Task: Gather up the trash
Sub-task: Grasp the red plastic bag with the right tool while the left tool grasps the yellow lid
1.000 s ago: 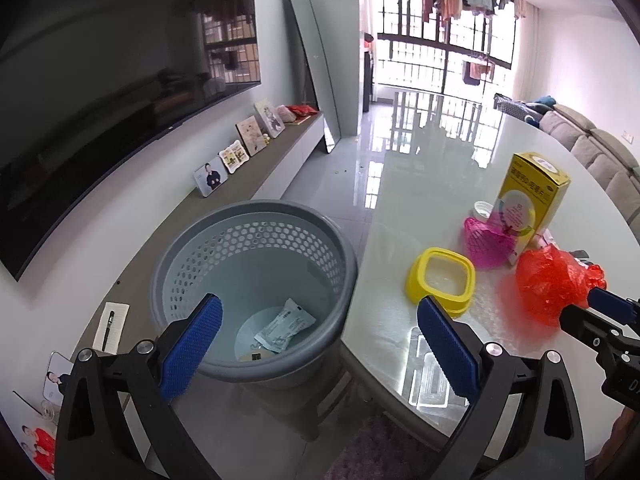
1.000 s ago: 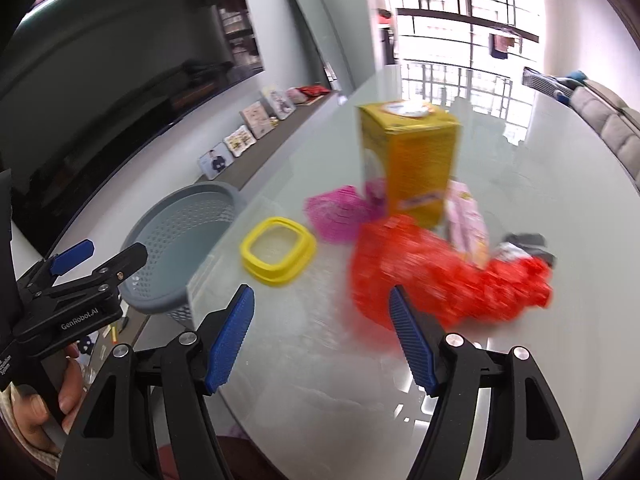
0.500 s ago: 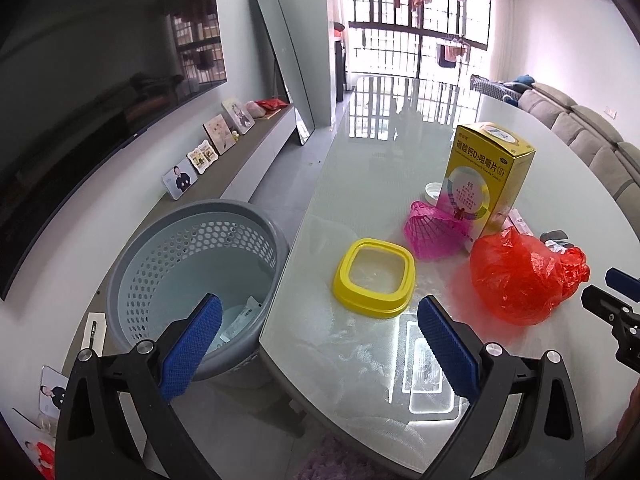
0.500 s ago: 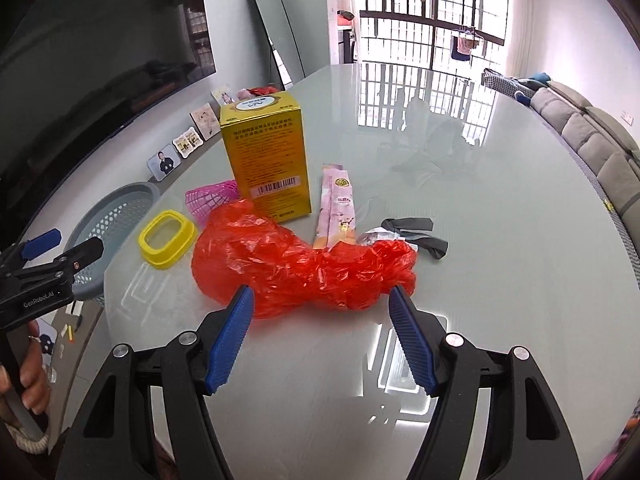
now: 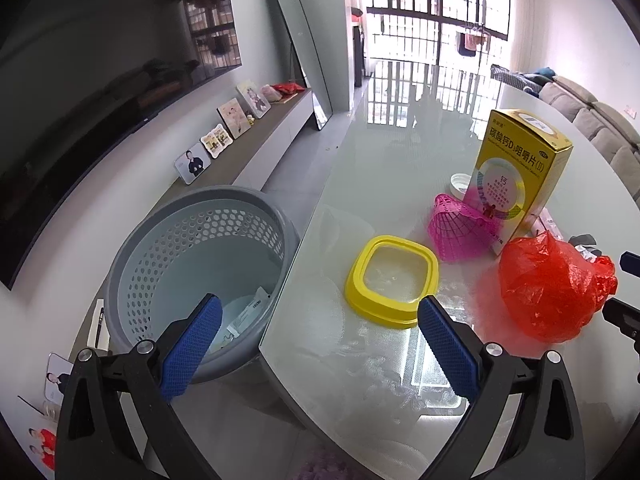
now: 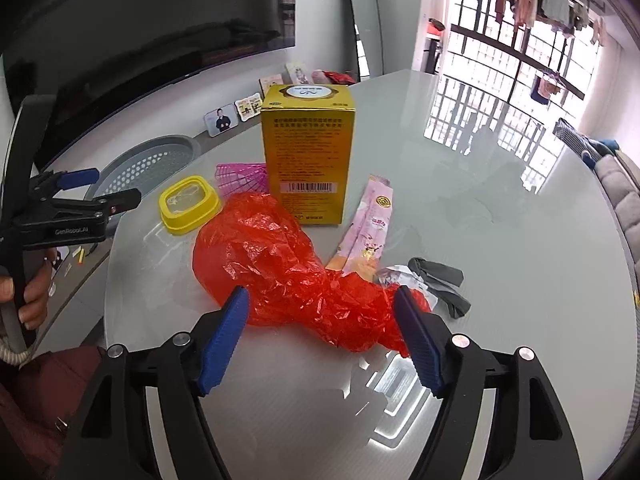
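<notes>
The right hand-held gripper (image 6: pixel 322 328), its jaws spread and just widened further, hovers over the crumpled red plastic bag (image 6: pixel 288 268) without pressing it. Only its view shows the pink sachet (image 6: pixel 366 228) and grey scrap (image 6: pixel 440 280). The left hand-held gripper (image 5: pixel 316 340) stands spread over the glossy surface's (image 5: pixel 380 160) edge; its view alone looks into the grey perforated basket (image 5: pixel 192 264) beside that edge.

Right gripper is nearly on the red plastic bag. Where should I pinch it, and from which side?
Probably pinch the narrow, twisted neck of the red plastic bag, which lies between the open fingers of the right gripper. Come from above on the near side: the puffy end is too wide, and the yellow box stands close behind.
</notes>
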`<state>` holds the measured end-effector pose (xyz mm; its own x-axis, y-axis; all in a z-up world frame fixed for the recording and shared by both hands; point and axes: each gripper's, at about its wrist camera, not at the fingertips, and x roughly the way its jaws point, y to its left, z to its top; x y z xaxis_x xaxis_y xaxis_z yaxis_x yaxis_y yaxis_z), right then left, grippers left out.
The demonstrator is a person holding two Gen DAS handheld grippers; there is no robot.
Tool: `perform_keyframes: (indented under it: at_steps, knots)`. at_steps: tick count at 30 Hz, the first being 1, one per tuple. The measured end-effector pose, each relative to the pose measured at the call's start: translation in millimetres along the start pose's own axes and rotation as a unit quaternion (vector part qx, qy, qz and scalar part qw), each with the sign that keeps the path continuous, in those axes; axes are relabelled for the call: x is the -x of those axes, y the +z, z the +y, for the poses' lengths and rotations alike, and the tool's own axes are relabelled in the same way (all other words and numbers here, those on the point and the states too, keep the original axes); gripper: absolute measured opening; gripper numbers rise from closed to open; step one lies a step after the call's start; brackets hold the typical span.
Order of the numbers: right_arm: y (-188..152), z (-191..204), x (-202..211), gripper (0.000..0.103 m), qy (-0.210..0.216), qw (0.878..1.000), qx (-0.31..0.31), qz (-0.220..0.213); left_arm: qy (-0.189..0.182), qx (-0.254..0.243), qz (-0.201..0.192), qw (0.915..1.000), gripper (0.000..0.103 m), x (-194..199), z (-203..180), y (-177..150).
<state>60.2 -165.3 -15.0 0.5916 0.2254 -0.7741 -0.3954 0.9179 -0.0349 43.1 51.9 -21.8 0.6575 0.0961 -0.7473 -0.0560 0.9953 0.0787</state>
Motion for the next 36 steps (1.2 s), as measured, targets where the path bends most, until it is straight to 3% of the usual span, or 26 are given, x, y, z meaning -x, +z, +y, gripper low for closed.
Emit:
perform_keyframes:
  at_steps: [6,17,23,27,32,34,36]
  knots:
    - [5,10,-16,0.071,0.019,0.997,0.07,0.015,0.008,0.0,0.002,1.0,0.096,-4,2,4]
    - [6,15,-39,0.071,0.065,0.987,0.132,0.06,0.012,0.005,0.011,0.9999,0.096,-12,4,7]
    - [1,15,-46,0.071,0.056,0.991,0.108,0.061,0.007,0.002,0.014,0.9999,0.096,-16,3,7]
    - [-3,24,-49,0.07,0.022,0.993,0.101,0.053,0.002,-0.001,0.016,0.9999,0.096,-19,1,6]
    - [-9,39,-46,0.045,-0.014,0.996,0.084,0.037,-0.004,-0.004,0.016,0.9999,0.096,-18,-3,2]
    - [-11,40,-42,0.03,-0.018,0.997,0.067,0.027,-0.009,-0.004,0.015,0.9998,0.096,-17,-4,1]
    - [-11,39,-36,0.027,-0.009,0.999,0.046,0.018,-0.013,-0.006,0.015,0.9998,0.096,-17,-5,0]
